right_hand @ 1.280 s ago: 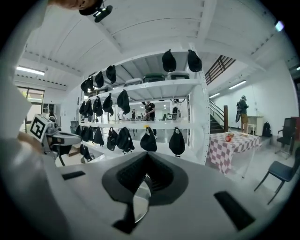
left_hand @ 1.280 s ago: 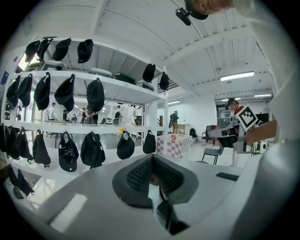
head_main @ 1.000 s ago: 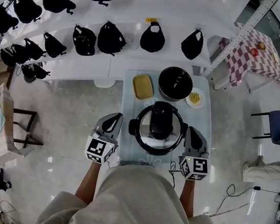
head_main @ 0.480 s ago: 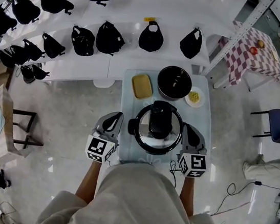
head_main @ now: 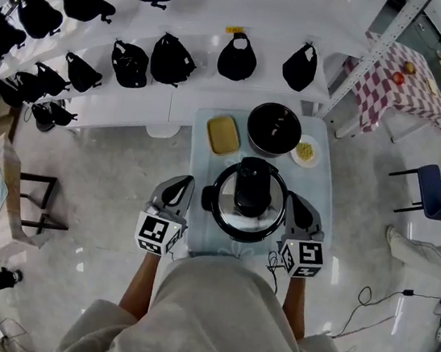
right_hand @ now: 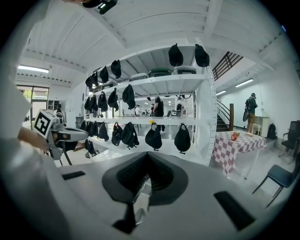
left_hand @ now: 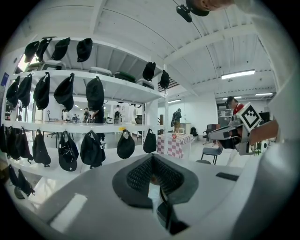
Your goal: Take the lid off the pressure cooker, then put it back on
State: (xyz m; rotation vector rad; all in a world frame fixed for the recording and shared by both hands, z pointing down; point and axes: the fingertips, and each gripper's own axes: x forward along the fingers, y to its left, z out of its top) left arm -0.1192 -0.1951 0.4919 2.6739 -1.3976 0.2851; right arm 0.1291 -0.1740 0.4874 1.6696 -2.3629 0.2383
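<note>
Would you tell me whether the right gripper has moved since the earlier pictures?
Yes, slightly: the right gripper has edged left, toward the cooker.
</note>
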